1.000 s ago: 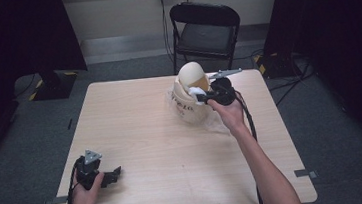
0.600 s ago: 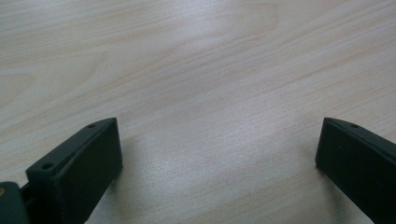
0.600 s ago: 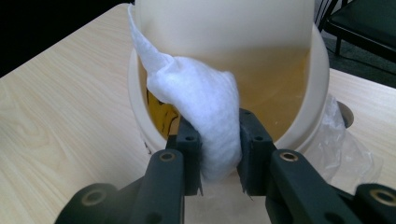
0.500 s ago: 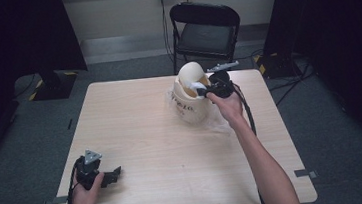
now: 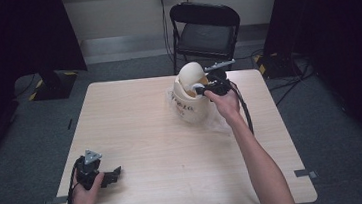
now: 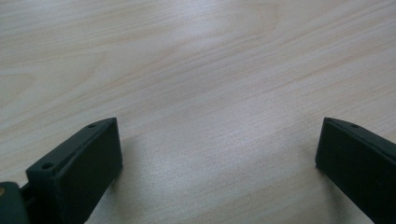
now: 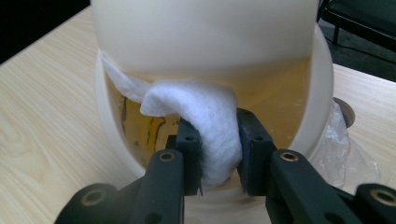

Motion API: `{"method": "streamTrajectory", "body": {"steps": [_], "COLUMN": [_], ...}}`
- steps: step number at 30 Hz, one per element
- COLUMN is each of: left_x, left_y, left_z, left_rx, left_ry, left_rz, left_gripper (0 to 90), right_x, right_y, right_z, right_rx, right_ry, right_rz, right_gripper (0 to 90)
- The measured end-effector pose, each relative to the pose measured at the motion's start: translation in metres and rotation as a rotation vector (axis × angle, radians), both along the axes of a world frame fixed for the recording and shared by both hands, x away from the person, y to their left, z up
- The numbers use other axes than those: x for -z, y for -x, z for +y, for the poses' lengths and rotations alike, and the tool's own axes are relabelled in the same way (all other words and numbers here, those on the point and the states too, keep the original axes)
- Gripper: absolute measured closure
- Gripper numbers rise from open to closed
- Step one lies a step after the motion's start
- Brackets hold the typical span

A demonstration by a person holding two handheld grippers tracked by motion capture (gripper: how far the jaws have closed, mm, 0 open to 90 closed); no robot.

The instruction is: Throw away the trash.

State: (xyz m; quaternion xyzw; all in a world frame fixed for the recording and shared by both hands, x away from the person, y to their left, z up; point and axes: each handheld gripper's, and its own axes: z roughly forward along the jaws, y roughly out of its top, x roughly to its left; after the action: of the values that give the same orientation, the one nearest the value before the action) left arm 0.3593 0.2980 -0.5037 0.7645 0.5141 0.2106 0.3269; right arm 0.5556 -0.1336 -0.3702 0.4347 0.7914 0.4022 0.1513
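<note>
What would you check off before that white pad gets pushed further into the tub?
1. Right tongs clamped on the white pad: ok.
2. Pad over the cream tub's open mouth: ok.
3. Tub lid tipped up, out of the way: ok.
4. Tub steady on the table: cannot tell; nothing braces it.
5. Left tongs open, resting far off at the near corner: ok.
6. Clear plastic lying beside the tub, away from the pad: ok.

The pale wooden surface (image 5: 164, 154) bears a cream helmet (image 5: 188, 98) near its far edge; crumpled clear plastic (image 5: 219, 123) lies just beside the helmet; the left hand-held gripper (image 5: 113, 175) rests well apart from it, near the front corner.
</note>
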Motion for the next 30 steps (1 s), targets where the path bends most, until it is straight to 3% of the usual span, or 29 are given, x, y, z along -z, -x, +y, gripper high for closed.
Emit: {"method": "streamTrajectory", "body": {"steps": [7,11,16,22,26,30], "left_x": [0.0,0.0,0.0,0.0,0.0,0.0], "left_y": [0.0,0.0,0.0,0.0,0.0,0.0], "left_z": [0.0,0.0,0.0,0.0,0.0,0.0], "left_rx": [0.0,0.0,0.0,0.0,0.0,0.0], "left_ry": [0.0,0.0,0.0,0.0,0.0,0.0], "left_rz": [0.0,0.0,0.0,0.0,0.0,0.0], "left_gripper": [0.0,0.0,0.0,0.0,0.0,0.0], "right_x": [0.009,0.006,0.004,0.004,-0.002,-0.006], "right_y": [-0.007,-0.011,-0.013,-0.011,-0.007,-0.004], "right_z": [0.011,0.014,0.018,0.02,0.02,0.016], "right_rx": [0.001,0.007,0.021,0.016,0.019,0.016], "right_ry": [0.054,0.091,0.124,0.107,0.123,0.104], "right_rz": [0.017,0.029,0.039,0.041,0.018,0.006], "right_gripper": [73.6,72.7,63.8,54.9,49.3,47.6]}}
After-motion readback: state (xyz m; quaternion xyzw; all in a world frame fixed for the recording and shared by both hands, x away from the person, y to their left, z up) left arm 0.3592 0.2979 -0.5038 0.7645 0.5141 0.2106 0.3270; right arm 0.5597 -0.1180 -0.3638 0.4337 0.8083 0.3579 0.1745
